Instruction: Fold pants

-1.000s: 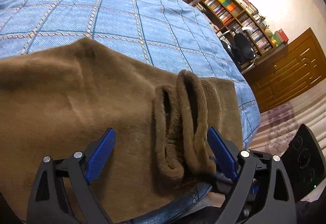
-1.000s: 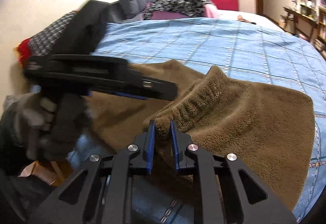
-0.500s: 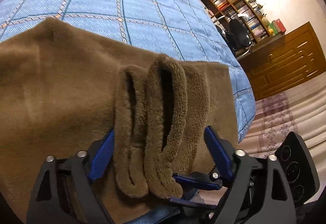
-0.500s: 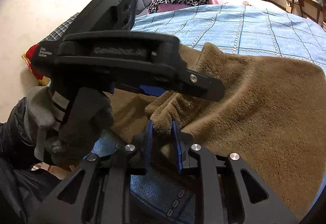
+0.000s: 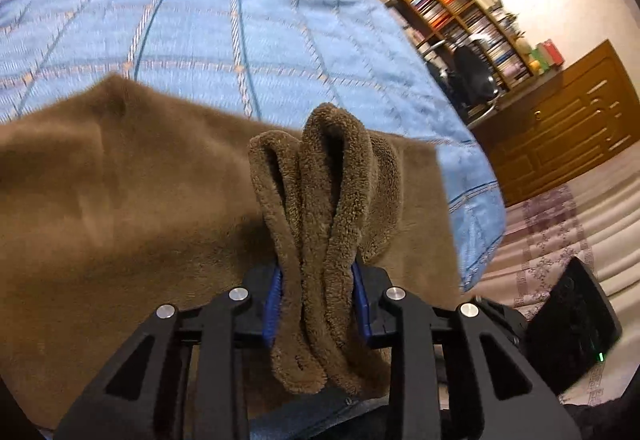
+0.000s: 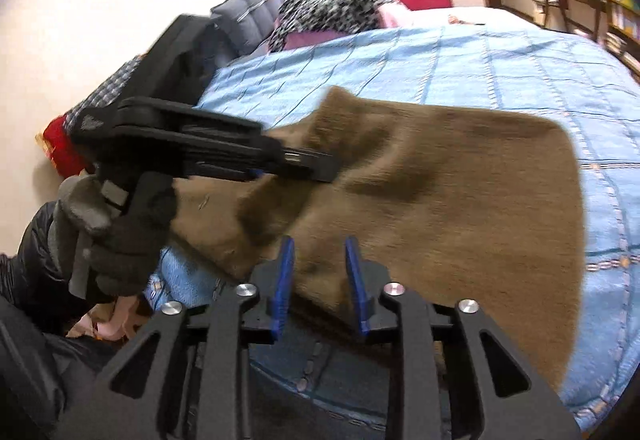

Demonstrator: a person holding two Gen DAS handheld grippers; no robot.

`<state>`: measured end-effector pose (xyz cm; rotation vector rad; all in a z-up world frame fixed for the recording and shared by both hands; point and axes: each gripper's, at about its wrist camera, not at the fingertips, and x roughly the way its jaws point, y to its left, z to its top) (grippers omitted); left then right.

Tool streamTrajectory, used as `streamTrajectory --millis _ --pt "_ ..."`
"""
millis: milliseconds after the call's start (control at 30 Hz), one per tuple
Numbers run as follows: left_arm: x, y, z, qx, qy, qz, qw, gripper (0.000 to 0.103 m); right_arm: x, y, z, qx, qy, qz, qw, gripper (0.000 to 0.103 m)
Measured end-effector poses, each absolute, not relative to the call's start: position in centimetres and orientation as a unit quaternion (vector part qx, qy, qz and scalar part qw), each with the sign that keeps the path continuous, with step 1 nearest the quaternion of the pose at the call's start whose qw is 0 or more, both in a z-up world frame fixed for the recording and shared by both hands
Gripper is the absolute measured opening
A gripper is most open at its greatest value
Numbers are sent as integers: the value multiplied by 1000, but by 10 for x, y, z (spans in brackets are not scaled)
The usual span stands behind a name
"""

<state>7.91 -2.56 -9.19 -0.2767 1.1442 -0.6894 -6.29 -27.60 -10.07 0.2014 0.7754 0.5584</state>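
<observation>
Left tongs were squeezing in, pinching the bunched cuffs of the brown pants on the blue bedspread; right tongs were spreading, nothing gripped.

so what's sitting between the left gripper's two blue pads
The bunched cuffs of the brown pants: thick fleece folds fill the gap in the left gripper, whose jaws are closing on them. The left wrist view shows it.
</observation>
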Motion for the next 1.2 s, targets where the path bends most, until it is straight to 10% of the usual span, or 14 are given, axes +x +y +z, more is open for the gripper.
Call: streamTrajectory --millis 667,1200 --pt "75 85 -118 -144 537 -203 806 33 -26 -301 -110 98 377 194 900 41" --pt "61 91 -86 -107 470 -134 866 62 -5 -293 -117 105 386 169 901 41"
